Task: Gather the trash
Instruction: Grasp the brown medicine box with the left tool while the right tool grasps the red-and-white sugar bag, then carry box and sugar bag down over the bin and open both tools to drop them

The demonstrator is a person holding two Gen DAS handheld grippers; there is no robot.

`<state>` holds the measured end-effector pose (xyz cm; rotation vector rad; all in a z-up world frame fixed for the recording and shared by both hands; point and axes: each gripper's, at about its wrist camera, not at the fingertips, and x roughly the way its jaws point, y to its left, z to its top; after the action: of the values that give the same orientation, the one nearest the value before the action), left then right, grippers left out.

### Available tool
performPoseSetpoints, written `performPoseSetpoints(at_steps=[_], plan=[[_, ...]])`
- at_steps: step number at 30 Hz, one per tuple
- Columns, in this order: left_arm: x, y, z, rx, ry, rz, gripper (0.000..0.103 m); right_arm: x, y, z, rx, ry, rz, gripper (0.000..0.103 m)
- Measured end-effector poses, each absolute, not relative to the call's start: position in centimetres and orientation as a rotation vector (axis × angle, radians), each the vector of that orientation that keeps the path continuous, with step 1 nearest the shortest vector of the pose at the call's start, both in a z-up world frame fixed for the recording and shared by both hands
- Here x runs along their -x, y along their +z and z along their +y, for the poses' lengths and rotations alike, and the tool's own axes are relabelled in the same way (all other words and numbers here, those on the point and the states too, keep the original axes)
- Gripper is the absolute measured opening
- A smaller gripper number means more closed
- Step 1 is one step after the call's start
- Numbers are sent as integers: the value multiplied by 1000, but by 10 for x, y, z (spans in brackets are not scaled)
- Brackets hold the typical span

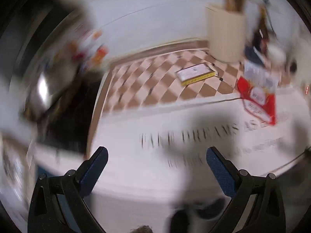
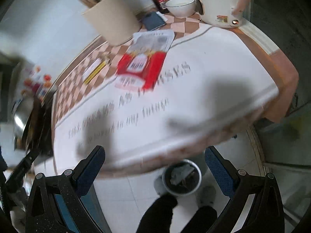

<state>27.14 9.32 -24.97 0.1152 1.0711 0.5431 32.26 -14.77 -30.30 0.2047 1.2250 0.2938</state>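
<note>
1. We take the red-and-white packet as our landmark; it lies flat on the table, half on the white printed cloth and half on the checkered cloth behind it; in the left view the same packet sits far to the right of the frame.
2. We judge it to be the trash to collect; it looks like an empty, flattened wrapper, so light, limp and probably slick; it should crumple rather than resist; motion blur hides whether any corner is lifted.
3. A second candidate, the flat yellow-edged packet, lies on the checkered cloth to the left of the red packet; it looks thin and stiffer, hard to get a finger under.
4. Our left gripper is spread wide and holds nothing; our right gripper is likewise spread wide and empty; both hover over the near side of the table, well short of the red packet.
5. For a hold we would pinch the red packet's near edge, pressing one finger into the cloth to slide beneath.
6. Room: the white cloth in front of the packet is bare; just behind the packet stand the beige utensil holder, a dark phone, a white bowl and a kettle, so we should not overshoot.
7. The bin sits on the floor below the table's near edge, opposite the packet; the carry back looks unobstructed.
</note>
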Motion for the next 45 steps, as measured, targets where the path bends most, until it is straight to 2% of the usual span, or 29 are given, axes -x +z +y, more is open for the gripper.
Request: performPoseSetpoints(at_steps=[2, 8, 14, 16, 17, 18, 19, 20, 21, 23, 25, 27, 28, 34, 40, 45], plan=[[-324, -268, 103, -262, 449, 1117, 103, -363, -315, -131, -204, 253, 1252, 103], [-453, -323, 141, -478, 176, 1221, 103, -458, -359, -91, -191, 91, 1312, 103], [-525, -384, 143, -653, -97, 1312, 103, -521, -397, -58, -214, -29, 1360, 103], [-537, -379, 145, -602, -166, 1289, 98, -531, -403, -45, -167, -84, 1356, 103], [-542, -379, 149, -556, -191, 1311, 88, -535, -405, -38, -146, -110, 1354, 103], [-547, -377, 152, -494, -218, 1329, 69, -537, -406, -34, -137, -133, 1351, 103], [-550, -375, 156, -418, -259, 1346, 64, -538, -407, -29, -123, -160, 1335, 103], [-551, -375, 157, -406, -246, 1344, 64, -538, -409, -23, -101, -180, 1318, 103], [-549, -373, 157, -406, -254, 1335, 63, -538, -409, -18, -83, -192, 1303, 99], [-546, -371, 155, -402, -246, 1322, 61, -533, -405, -8, -66, -181, 1248, 79], [-542, -368, 153, -388, -221, 1312, 60, -528, -397, 0, -45, -185, 1210, 20], [-535, -363, 152, -357, -188, 1308, 59, -525, -393, -2, -70, -178, 1191, 11], [-531, -360, 151, -335, -177, 1305, 59, -523, -392, -4, -85, -169, 1184, 8], [-480, -318, 135, -231, -113, 1226, 57, -485, -356, -27, -155, -121, 1079, 8], [-389, -258, 105, -147, 15, 1096, 56, -426, -321, -63, -174, -12, 1009, 7], [-303, -239, 70, -34, 124, 1049, 55, -362, -311, -104, -179, 97, 993, 7]])
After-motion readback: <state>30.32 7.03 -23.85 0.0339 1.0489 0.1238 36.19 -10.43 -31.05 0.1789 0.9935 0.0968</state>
